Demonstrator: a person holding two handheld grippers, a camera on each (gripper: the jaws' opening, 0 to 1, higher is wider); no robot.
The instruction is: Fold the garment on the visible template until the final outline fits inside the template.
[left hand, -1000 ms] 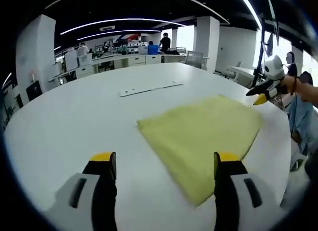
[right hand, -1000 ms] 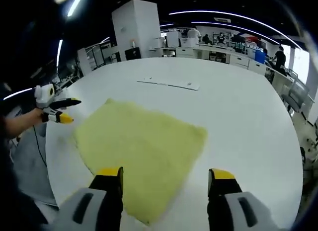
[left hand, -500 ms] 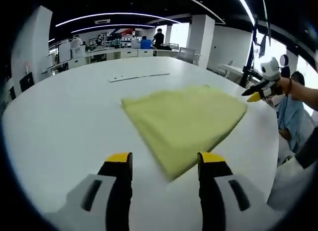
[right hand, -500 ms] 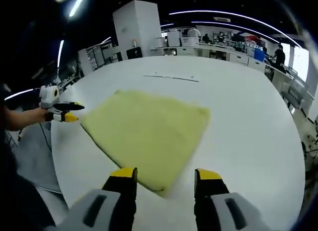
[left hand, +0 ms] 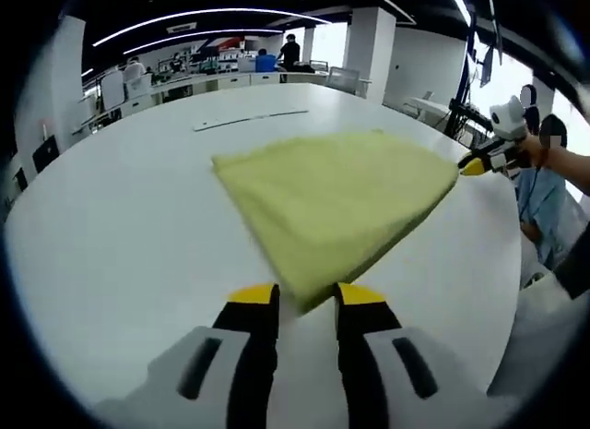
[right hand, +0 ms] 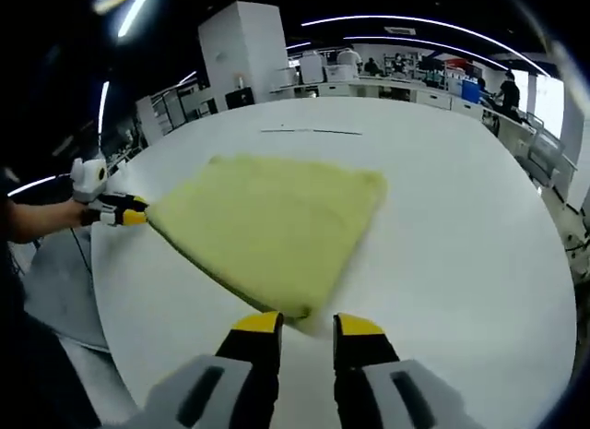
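A folded yellow garment [left hand: 336, 194] lies flat on the round white table [left hand: 111, 226]. Its nearest corner sits between the jaws of my left gripper [left hand: 306, 304], which have narrowed onto it. In the right gripper view the same garment [right hand: 272, 217] has its near corner pinched by my right gripper [right hand: 307, 323]. Each gripper also appears in the other's view: the right gripper [left hand: 481, 161] at the cloth's far right corner, the left gripper [right hand: 118, 212] at its far left corner, both with tips together on the fabric.
A thin flat white strip [left hand: 249, 122] lies on the table beyond the garment, also the strip [right hand: 309, 131]. The table edge [left hand: 502, 263] runs close by the garment. A person's hand [right hand: 37, 221] holds the left gripper. Desks and people stand far behind.
Both grippers moved in to the garment's near corners and their jaws narrowed from wide apart to pinching the corners. The cloth's outline stays about the same.
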